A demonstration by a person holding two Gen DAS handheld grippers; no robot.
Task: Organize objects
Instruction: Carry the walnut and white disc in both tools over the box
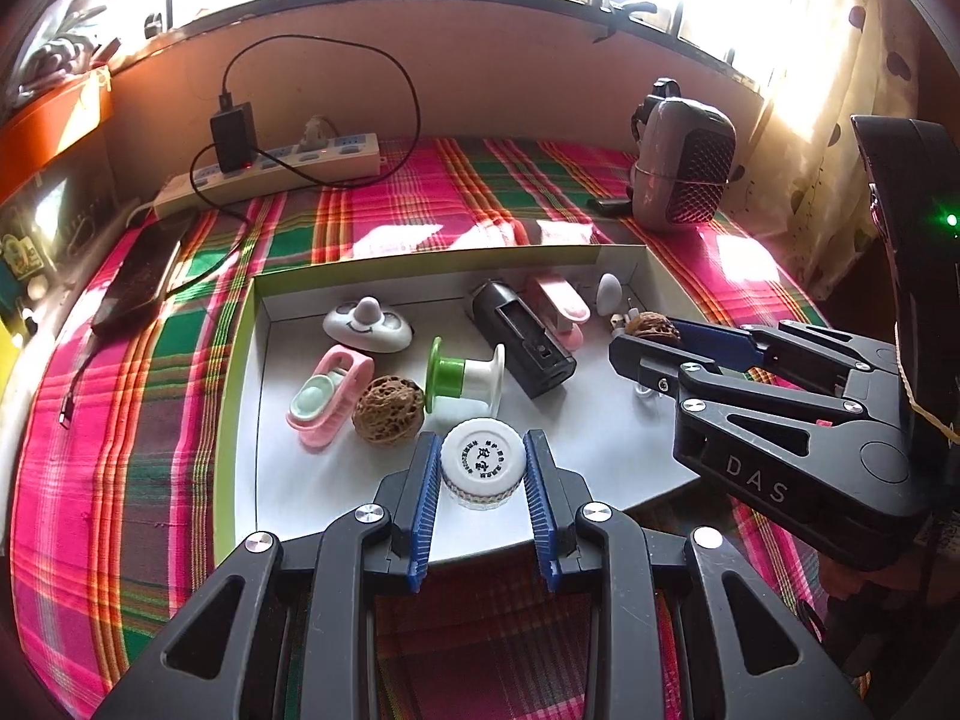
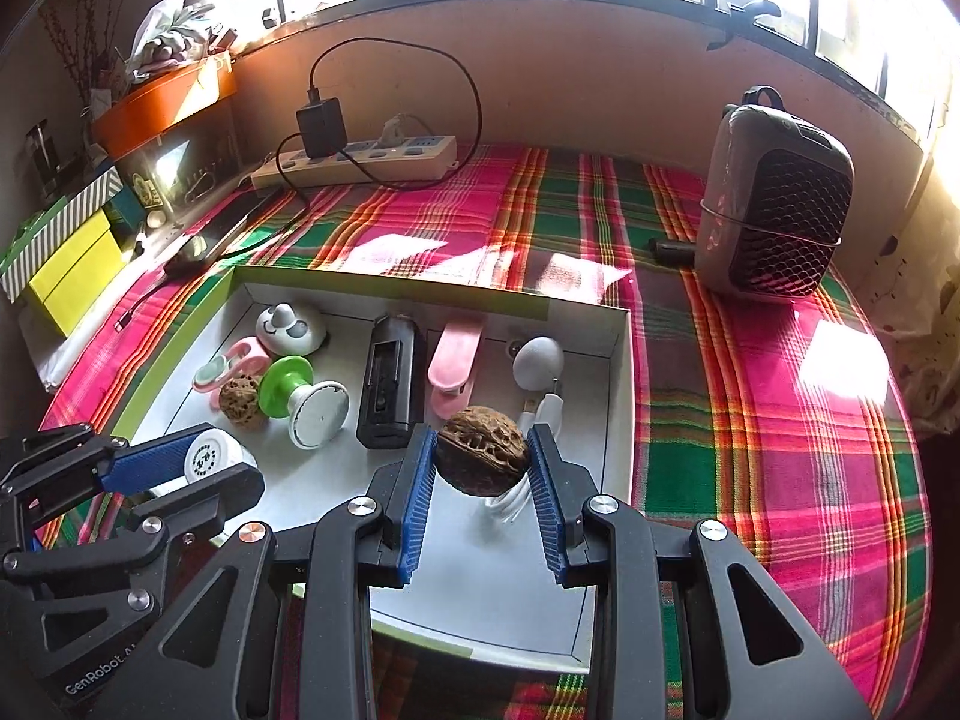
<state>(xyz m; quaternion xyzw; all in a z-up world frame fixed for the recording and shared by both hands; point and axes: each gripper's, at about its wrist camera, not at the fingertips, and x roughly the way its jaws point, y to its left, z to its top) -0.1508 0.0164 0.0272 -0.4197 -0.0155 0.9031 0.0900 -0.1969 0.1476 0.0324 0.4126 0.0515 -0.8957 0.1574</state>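
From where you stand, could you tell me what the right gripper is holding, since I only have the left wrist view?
Observer: The right gripper is shut on a walnut, pads on both sides.
Operator: Thank you. Is anything underneath it?
Observer: A white cable lies in the box directly below.
Operator: Anything outside the box on my far left?
Observer: A yellow box with a striped lid stands by the wall.

Right gripper is clamping a walnut over the white tray. Left gripper is gripping a white-capped jar at lower left.
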